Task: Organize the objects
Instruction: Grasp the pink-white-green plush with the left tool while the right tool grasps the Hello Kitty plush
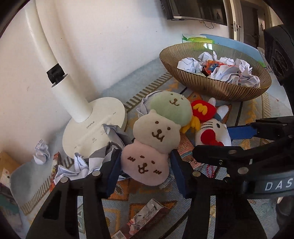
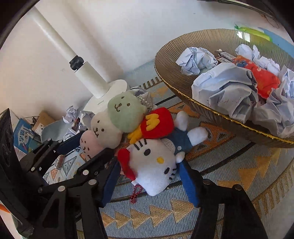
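The three-faced plush (image 1: 152,139), a stack of pink, cream and green heads, lies on the patterned rug (image 2: 229,176), and the left gripper (image 1: 145,171) has its blue pads against both sides of the pink bottom head, pinching it. Right beside it lies the white cat plush (image 2: 152,165) with its red bow, head toward the camera, and the right gripper (image 2: 150,176) brackets that head, blue pads touching the bow on one side and the cheek on the other, so it looks clamped on. Touching both toys from behind is a red fries plush (image 2: 156,123) with yellow trim. Further out, to the right, sits the ribbed golden bowl (image 1: 211,86), heaped with crumpled paper balls (image 2: 226,92) and something orange (image 2: 261,77) among them. To the left stands a white lamp base (image 1: 88,132), its pole (image 1: 47,46) leaning up against the plain white wall (image 1: 110,36), more crumpled paper (image 1: 42,151) scattered round its foot. Cards and small boxes (image 1: 145,218) litter the rug's near edge. High in the background, a dark screen (image 1: 196,9) on the wall and a doorway (image 1: 249,20).
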A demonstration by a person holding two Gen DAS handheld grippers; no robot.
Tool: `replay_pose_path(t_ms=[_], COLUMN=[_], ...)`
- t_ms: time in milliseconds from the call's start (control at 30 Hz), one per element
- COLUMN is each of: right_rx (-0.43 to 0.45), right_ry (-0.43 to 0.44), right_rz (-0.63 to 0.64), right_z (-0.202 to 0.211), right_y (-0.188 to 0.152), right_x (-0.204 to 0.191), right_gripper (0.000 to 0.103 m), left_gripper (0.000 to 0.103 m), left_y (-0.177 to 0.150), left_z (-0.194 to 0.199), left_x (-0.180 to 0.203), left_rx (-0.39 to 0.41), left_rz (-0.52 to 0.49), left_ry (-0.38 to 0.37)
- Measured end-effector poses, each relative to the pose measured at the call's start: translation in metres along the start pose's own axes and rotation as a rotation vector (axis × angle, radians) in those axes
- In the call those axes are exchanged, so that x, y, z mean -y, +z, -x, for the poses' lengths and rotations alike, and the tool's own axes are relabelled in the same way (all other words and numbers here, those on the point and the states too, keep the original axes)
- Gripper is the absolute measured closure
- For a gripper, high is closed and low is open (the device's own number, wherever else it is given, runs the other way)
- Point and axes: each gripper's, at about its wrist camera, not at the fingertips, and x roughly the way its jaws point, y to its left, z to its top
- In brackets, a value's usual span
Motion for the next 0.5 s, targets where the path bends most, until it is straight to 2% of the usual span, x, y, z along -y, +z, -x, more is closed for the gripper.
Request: replay_pose_path(t_ms=[100,167,233,333,433,500], right_rx=[0.005,0.028,0.034,0.032,-0.056,-0.102], right_ry=[0.037,0.068,0.123,0.152,0.191,0.174], right_rz=[-0.017,0.017,0.104,0.287,0.439,0.502], right_z=[0.018,0.039,0.061,0.091,0.094,0.088], right_y=[-0.005,-0.012,-0.024,-0.05,-0.068,-0.074], right_x=[0.014,0.018,0.018,0.015,0.013,0.013], right_gripper=[0.046,0.046,0.045,0.045,0.044,0.044], left_gripper=[0.055,0.055,0.055,0.055,0.055,0.055], left_y=[-0.003,-0.007,-0.018,-0.048,-0.089,-0.114], left_z=[0.015,0.032,0.056,0.098,0.123,0.131], left_x=[-0.009,-0.014,-0.013,-0.005,0.009,0.021], left_rx=[0.014,0.014,0.016,0.026,-0.03,-0.035], left_rz=[0.082,0.145,0.201,0.301,0.428,0.468], left_ry=[-0.018,-0.043,-0.046,-0.067,-0.012,0.019])
